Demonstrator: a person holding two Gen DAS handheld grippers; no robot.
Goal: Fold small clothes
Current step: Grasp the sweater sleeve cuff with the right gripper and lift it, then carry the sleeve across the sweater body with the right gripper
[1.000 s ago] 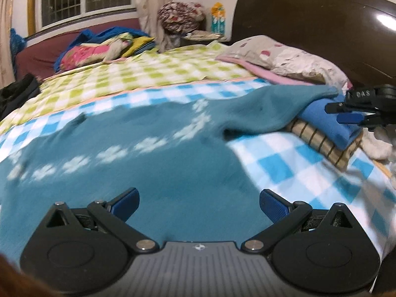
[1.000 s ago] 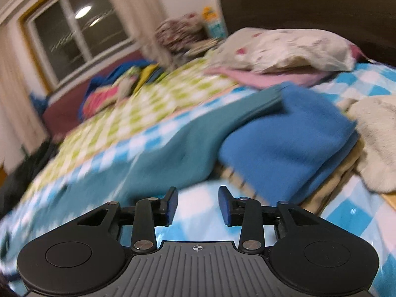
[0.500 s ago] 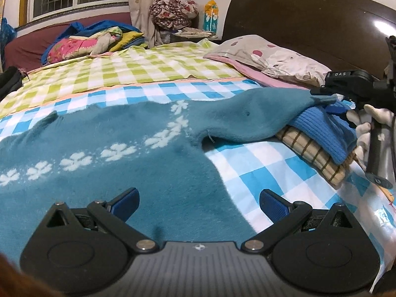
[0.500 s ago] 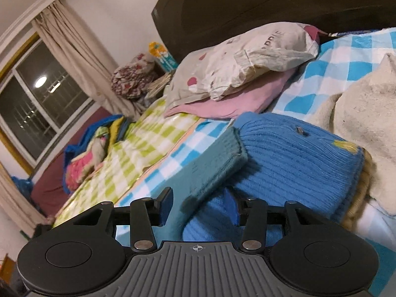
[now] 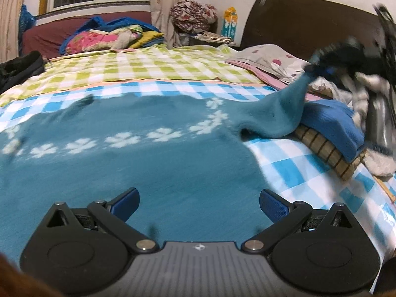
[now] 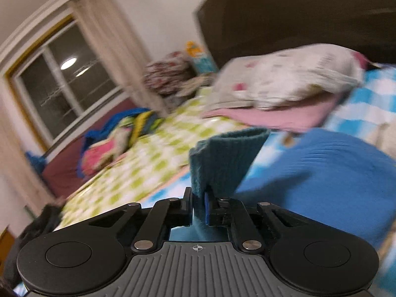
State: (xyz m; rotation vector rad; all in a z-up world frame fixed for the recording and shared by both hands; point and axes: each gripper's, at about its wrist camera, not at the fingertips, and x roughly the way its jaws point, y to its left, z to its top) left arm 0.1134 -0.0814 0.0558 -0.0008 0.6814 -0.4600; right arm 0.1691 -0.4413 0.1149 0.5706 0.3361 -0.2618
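A teal sweater (image 5: 138,163) with a row of white flowers lies spread on the blue-checked bed sheet (image 5: 297,173). My left gripper (image 5: 199,201) is open and empty, low over the sweater's body. My right gripper (image 6: 199,209) is shut on the ribbed cuff of the teal sleeve (image 6: 222,158) and holds it lifted. In the left wrist view the right gripper (image 5: 321,66) shows blurred at the far right, with the sleeve (image 5: 277,113) stretched up to it.
A stack of folded clothes lies at the right: a blue knit (image 5: 331,126) on a tan striped piece (image 5: 329,153), with white fleece (image 5: 378,163) beside it. Pillows (image 5: 267,59) lie against the dark headboard (image 5: 309,22). A green-checked blanket (image 5: 148,66) covers the far bed.
My right gripper has closed on the sleeve cuff and lifted it off the blue folded knit. The left gripper has stayed open over the sweater.
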